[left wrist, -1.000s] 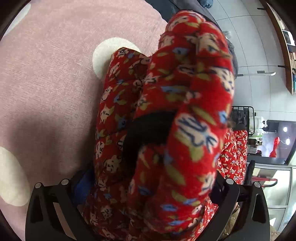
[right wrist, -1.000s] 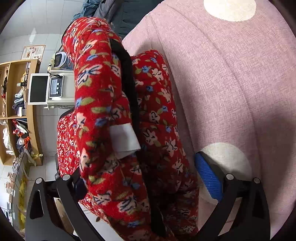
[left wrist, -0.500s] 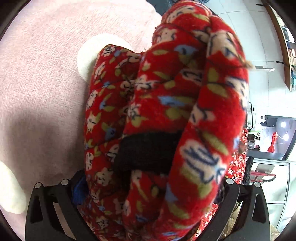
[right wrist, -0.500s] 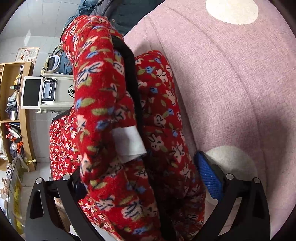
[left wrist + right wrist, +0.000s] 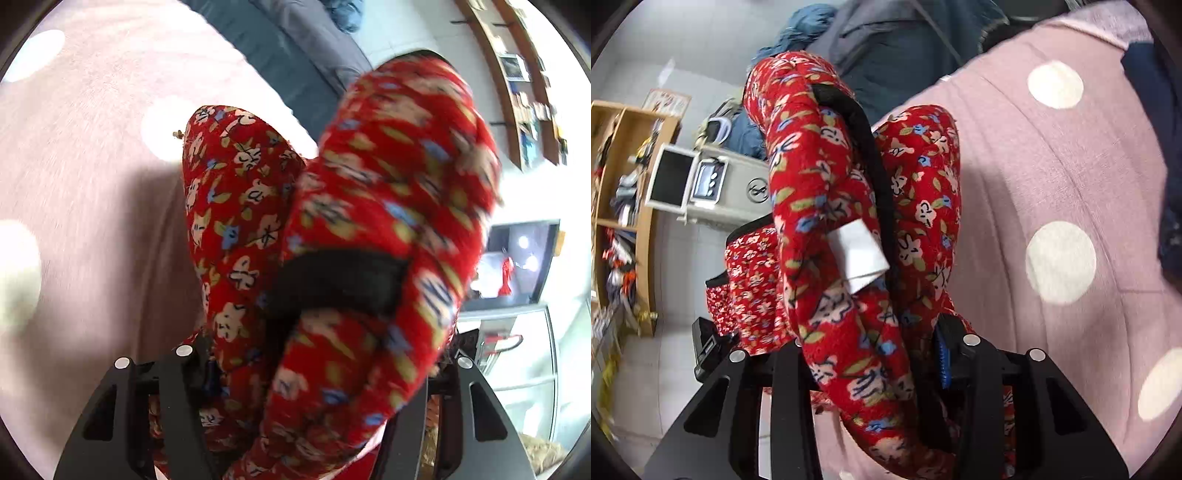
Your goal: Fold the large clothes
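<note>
A thick red floral fleece garment with black trim fills the left wrist view. My left gripper is shut on a bunched fold of it, held above the pink dotted cover. In the right wrist view the same red garment shows its black edging and a white label. My right gripper is shut on that fold, one blue pad showing. The fingertips of both grippers are hidden by cloth.
The pink cover with white dots spreads under both grippers. Dark blue clothes lie at its far edge. A grey machine with a screen and wooden shelves stand to the left. A glass cabinet stands at the right.
Both grippers have lifted and tilted with the garment in them, so the far edge of the pink cover and the dark clothes beyond it have come into view. The holds have not changed.
</note>
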A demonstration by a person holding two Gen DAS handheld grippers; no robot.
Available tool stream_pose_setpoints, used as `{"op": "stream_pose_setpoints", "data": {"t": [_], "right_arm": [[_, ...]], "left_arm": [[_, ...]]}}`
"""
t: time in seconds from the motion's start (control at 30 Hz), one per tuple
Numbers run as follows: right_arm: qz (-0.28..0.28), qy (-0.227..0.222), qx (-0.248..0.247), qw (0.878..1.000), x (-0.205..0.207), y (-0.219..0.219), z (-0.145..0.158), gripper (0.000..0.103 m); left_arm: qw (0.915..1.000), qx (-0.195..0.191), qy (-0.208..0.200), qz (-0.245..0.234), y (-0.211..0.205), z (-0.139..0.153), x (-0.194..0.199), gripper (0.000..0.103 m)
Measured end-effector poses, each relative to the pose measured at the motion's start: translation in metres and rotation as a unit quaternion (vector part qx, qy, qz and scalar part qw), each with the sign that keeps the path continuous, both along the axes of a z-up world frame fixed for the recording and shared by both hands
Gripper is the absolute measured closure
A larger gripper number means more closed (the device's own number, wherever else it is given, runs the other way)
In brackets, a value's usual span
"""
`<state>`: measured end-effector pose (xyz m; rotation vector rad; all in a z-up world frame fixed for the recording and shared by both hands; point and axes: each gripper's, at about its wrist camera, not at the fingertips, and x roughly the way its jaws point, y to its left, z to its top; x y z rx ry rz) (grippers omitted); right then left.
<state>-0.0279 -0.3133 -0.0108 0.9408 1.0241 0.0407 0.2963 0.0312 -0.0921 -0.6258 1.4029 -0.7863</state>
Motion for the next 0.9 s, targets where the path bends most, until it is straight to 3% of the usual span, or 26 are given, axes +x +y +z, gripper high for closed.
{"op": "stream_pose_setpoints", "data": {"t": [0.07,0.17,0.27,0.33,0.37,0.43,0.47,0.53,0.63,0.67,0.7,0.73,0.83,0.9], "right_arm": [[0.017,0.01,-0.001,1.0,-0.019,0.015,0.013,0.063],[0.042,0.046,0.006,0.998,-0.045,0.029,0.007,0.063],[0.048,0.093,-0.025,0.994,-0.06,0.037,-0.015,0.046],[0.049,0.121,-0.047,0.99,-0.061,0.037,-0.035,0.03],[0.041,0.128,-0.052,0.99,-0.059,0.033,-0.043,0.027],[0.01,0.125,-0.012,0.992,-0.057,0.02,-0.064,0.018],[-0.002,0.125,0.009,0.992,-0.056,0.016,-0.07,0.017],[-0.025,0.12,0.052,0.991,-0.055,0.01,-0.085,0.012],[-0.034,0.113,0.057,0.991,-0.052,0.02,-0.096,0.009],[-0.037,0.106,0.055,0.992,-0.052,0.025,-0.095,0.01],[-0.037,0.106,0.055,0.992,-0.052,0.025,-0.095,0.013],[-0.035,0.101,0.051,0.993,-0.053,0.031,-0.096,0.025],[-0.029,0.097,0.02,0.995,-0.059,0.042,-0.086,0.054],[-0.024,0.093,-0.004,0.995,-0.057,0.045,-0.07,0.06]], "left_arm": [[0.9998,0.004,0.0,-0.021,0.009,0.009,-0.027,0.047],[0.9994,0.001,0.024,-0.026,0.039,0.004,-0.054,0.046],[0.9973,0.033,0.066,-0.001,0.06,-0.028,-0.061,0.029],[0.9968,0.022,0.076,0.014,0.066,-0.039,-0.055,0.021],[0.9971,0.026,0.069,0.019,0.066,-0.041,-0.049,0.007],[0.9967,0.073,0.035,0.001,0.055,-0.045,-0.04,0.005],[0.996,0.079,0.04,-0.015,0.047,-0.051,-0.035,0.005],[0.9956,0.056,0.071,-0.025,0.038,-0.062,-0.03,0.005],[0.9951,0.024,0.093,-0.026,0.037,-0.072,-0.016,0.005],[0.9952,0.015,0.093,-0.025,0.039,-0.071,-0.017,0.005],[0.9954,0.013,0.092,-0.026,0.067,-0.072,-0.02,0.005],[0.9959,0.011,0.087,-0.026,0.082,-0.07,-0.029,0.007],[0.998,0.006,0.062,-0.013,0.104,-0.063,-0.071,0.026],[0.9986,-0.002,0.052,0.007,0.116,-0.052,-0.084,0.037]]}}
